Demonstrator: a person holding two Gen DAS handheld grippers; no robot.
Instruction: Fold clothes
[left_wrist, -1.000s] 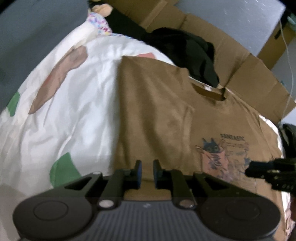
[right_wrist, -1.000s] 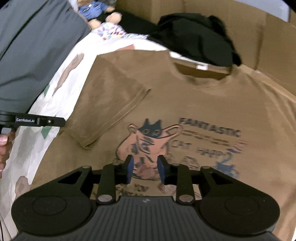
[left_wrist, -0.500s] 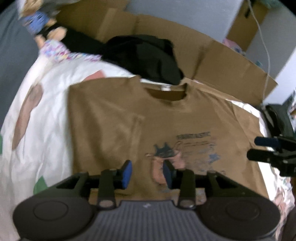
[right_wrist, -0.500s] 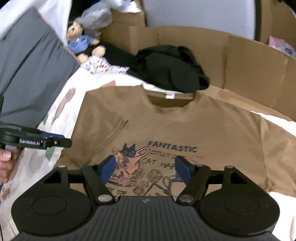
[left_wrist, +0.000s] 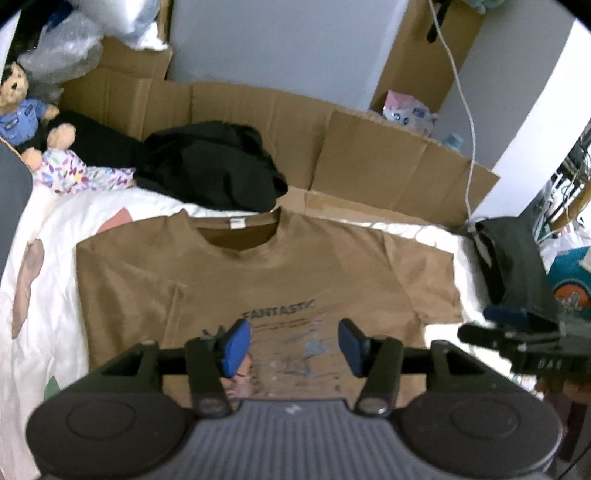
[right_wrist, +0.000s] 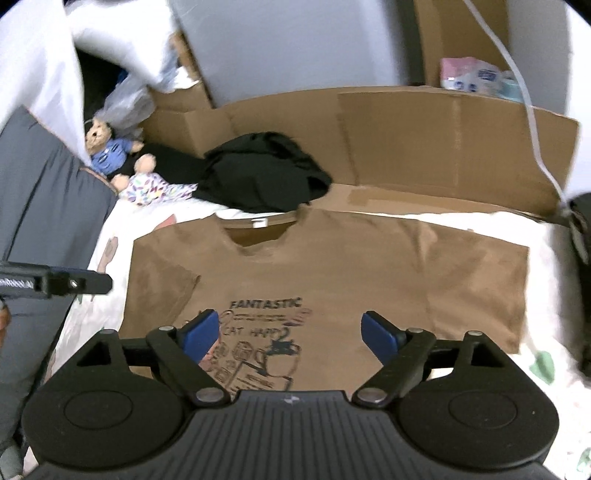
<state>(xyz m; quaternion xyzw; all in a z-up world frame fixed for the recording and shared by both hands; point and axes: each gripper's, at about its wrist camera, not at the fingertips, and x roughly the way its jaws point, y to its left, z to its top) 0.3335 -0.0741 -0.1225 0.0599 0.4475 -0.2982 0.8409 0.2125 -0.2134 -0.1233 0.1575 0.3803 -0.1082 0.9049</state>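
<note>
A brown T-shirt (left_wrist: 280, 273) (right_wrist: 332, 266) with a cat print and the word FANTASTIC lies flat, front up, on a white patterned bed sheet (left_wrist: 48, 295). Its left sleeve is folded in over the chest; the right sleeve lies spread out. My left gripper (left_wrist: 293, 347) hovers above the print, its jaws opening, nothing between them. My right gripper (right_wrist: 293, 334) hangs above the shirt's lower front, jaws wide and still opening, also empty. Each gripper shows at the edge of the other's view: the right gripper (left_wrist: 517, 332), the left gripper (right_wrist: 55, 282).
A black garment (left_wrist: 210, 166) (right_wrist: 262, 173) lies heaped behind the collar. Flattened cardboard (left_wrist: 388, 158) stands along the bed's far side. Two stuffed toys (left_wrist: 22, 107) sit at the far left. A dark grey pillow (right_wrist: 37, 206) lies left, a black bag (left_wrist: 513, 254) right.
Both grippers rose and pulled back from the shirt, so the whole garment now shows. Both sets of jaws went from nearly shut to wide apart.
</note>
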